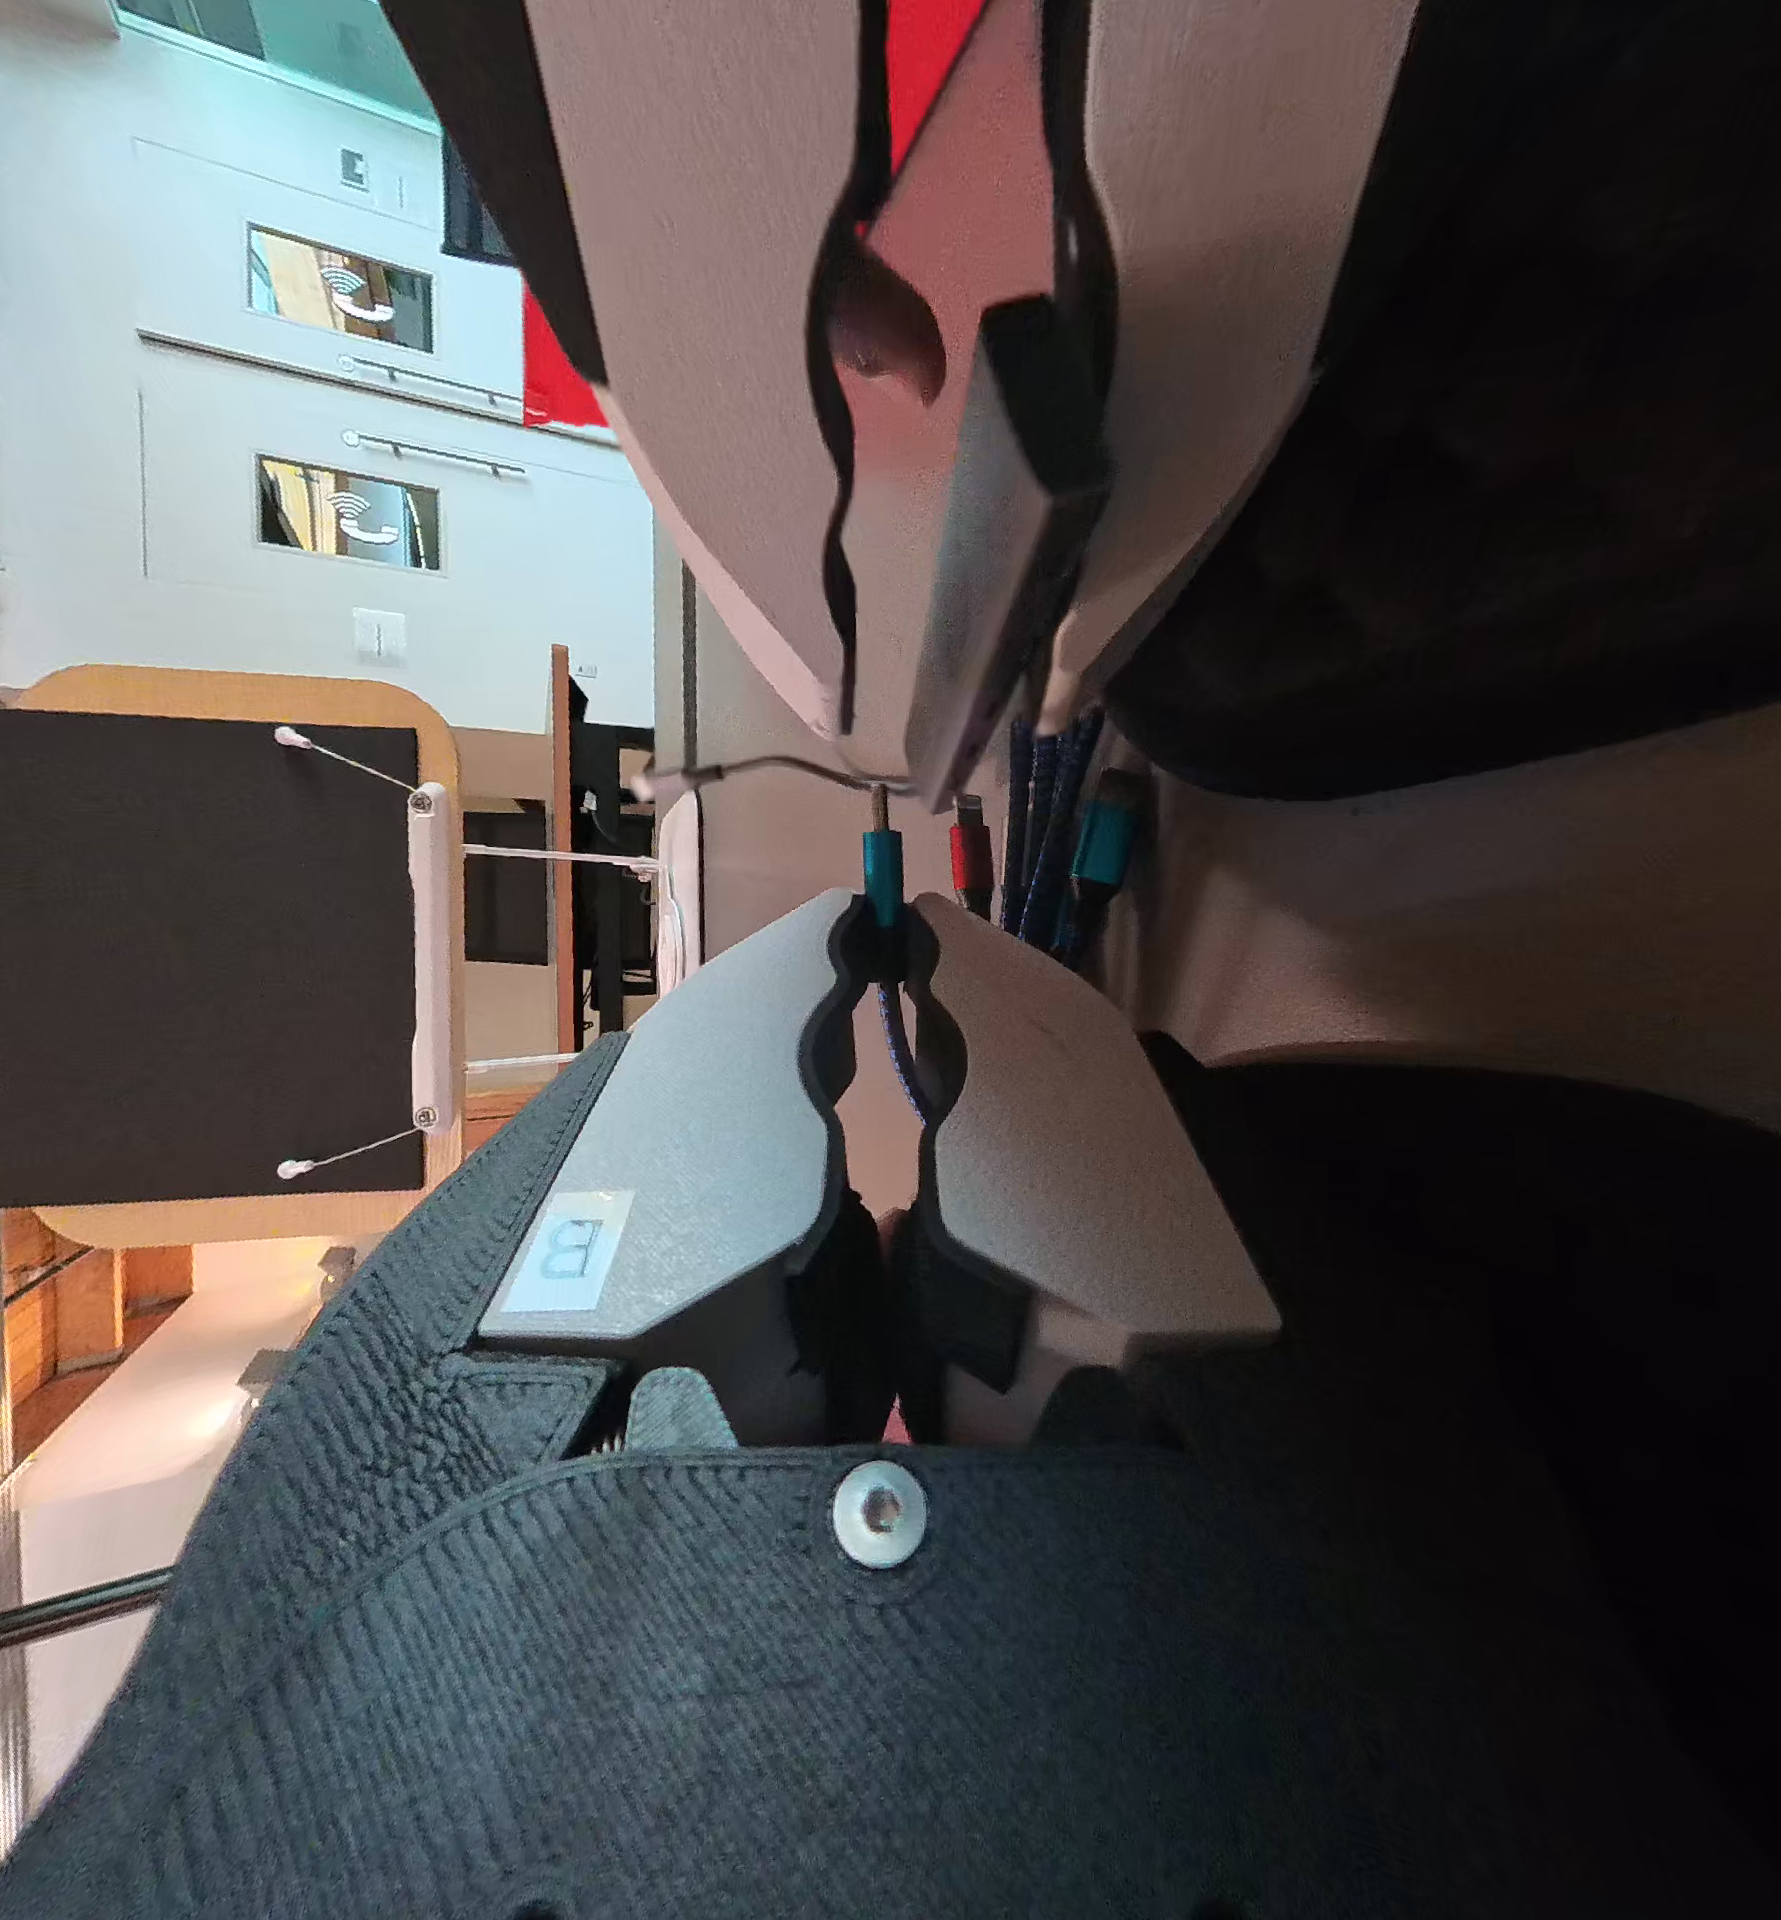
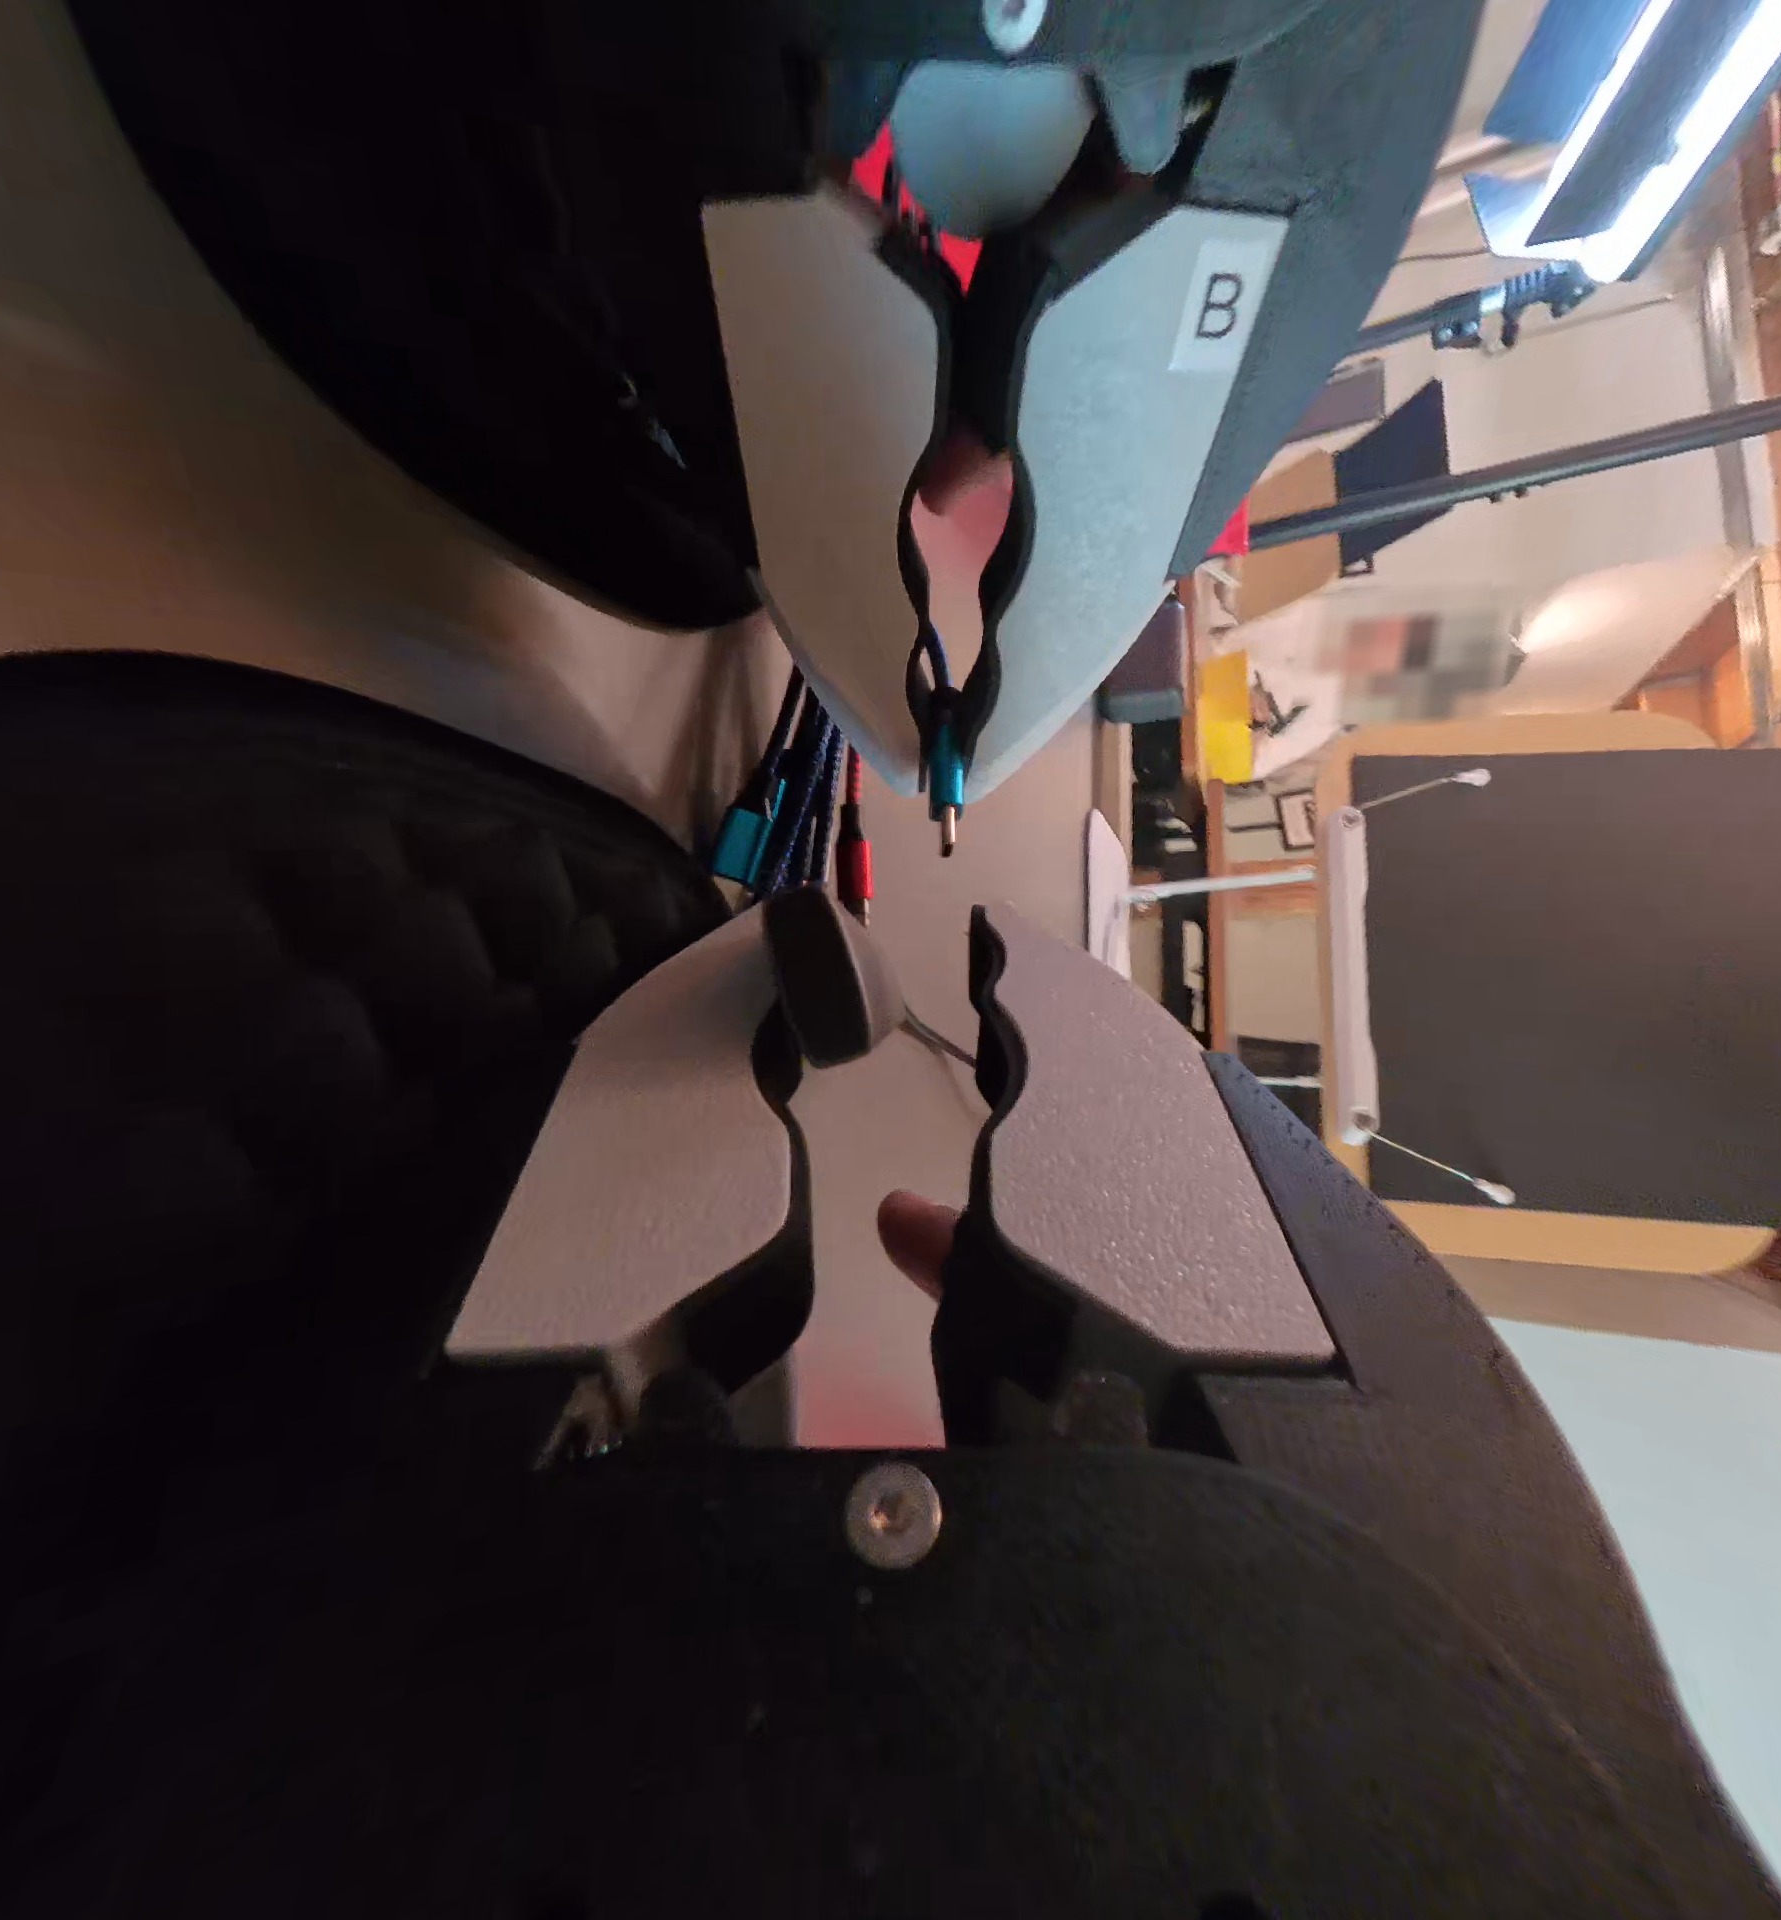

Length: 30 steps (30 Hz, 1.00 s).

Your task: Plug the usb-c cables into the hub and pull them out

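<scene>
My left gripper (image 1: 884, 904) is shut on a teal USB-C plug (image 1: 881, 862) with a blue braided cable; the bare metal tip sticks out past the fingertips. It also shows in the right wrist view (image 2: 943, 779), plug (image 2: 946, 774) pointing at my right gripper. The grey hub (image 1: 1011, 582) lies along one finger of my right gripper (image 1: 943, 717), and its near end is a short gap from the plug tip. In the right wrist view the right gripper (image 2: 886, 930) has its jaws apart, the hub (image 2: 829, 977) against one finger, a gap to the other.
Loose cables lie beside the grippers: a teal plug (image 1: 1104, 836), a red plug (image 1: 969, 852) and blue braided leads (image 1: 1047, 831). Black padded shapes (image 1: 1488, 364) crowd that side. A black board on a wooden frame (image 1: 169, 956) stands farther off. A person's fingertip (image 2: 917, 1247) shows between the right fingers. My left and right fingertips are right by each other.
</scene>
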Available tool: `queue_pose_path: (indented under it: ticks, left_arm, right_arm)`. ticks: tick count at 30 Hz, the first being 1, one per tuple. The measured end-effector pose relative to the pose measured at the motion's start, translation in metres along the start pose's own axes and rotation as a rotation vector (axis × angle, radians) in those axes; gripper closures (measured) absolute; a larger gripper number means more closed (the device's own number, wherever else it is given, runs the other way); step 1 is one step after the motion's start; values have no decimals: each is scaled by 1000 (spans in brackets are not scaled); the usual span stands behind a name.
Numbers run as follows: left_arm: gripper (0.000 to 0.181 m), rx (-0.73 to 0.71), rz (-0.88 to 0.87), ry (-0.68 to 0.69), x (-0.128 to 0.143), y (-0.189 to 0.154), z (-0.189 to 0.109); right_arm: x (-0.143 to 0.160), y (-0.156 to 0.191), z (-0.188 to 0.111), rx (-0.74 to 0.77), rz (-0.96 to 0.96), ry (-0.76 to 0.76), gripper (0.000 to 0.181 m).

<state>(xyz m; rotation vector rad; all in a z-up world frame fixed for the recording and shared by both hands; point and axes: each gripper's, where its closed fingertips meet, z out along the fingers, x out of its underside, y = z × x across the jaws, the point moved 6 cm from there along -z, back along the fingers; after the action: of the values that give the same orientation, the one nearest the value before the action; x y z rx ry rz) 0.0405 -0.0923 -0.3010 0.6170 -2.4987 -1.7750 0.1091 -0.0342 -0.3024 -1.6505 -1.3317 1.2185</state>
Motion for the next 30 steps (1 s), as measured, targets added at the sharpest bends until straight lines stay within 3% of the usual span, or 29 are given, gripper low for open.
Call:
queue_pose_path:
  ticks: [8,12,16,18,21,24,27,30]
  left_arm:
    - [177,-18,1,-2,0,1,0]
    - [178,-72,-100,1,7,11,-4]
    - [178,-89,-127,-5,11,14,-6]
    - [178,-89,-111,-6,9,13,-6]
    - [178,-108,-111,0,9,14,-6]
    - [178,-117,-153,-9,13,17,-8]
    - [178,-115,-165,-14,15,18,-10]
    - [178,-113,-155,-8,15,17,-9]
  right_arm:
    - [-3,1,-18,2,29,-155,144]
    - [-11,4,-12,-247,8,-107,151]
    - [-9,-1,-19,-373,-71,-133,155]
    - [-10,-1,-21,-384,-148,-150,154]
    - [-21,-2,-20,-508,-120,-172,143]
    - [-16,-11,-14,-514,-189,-140,144]
    - [-12,-9,-13,-516,-189,-175,167]
    - [-9,-6,-8,-476,-225,-171,164]
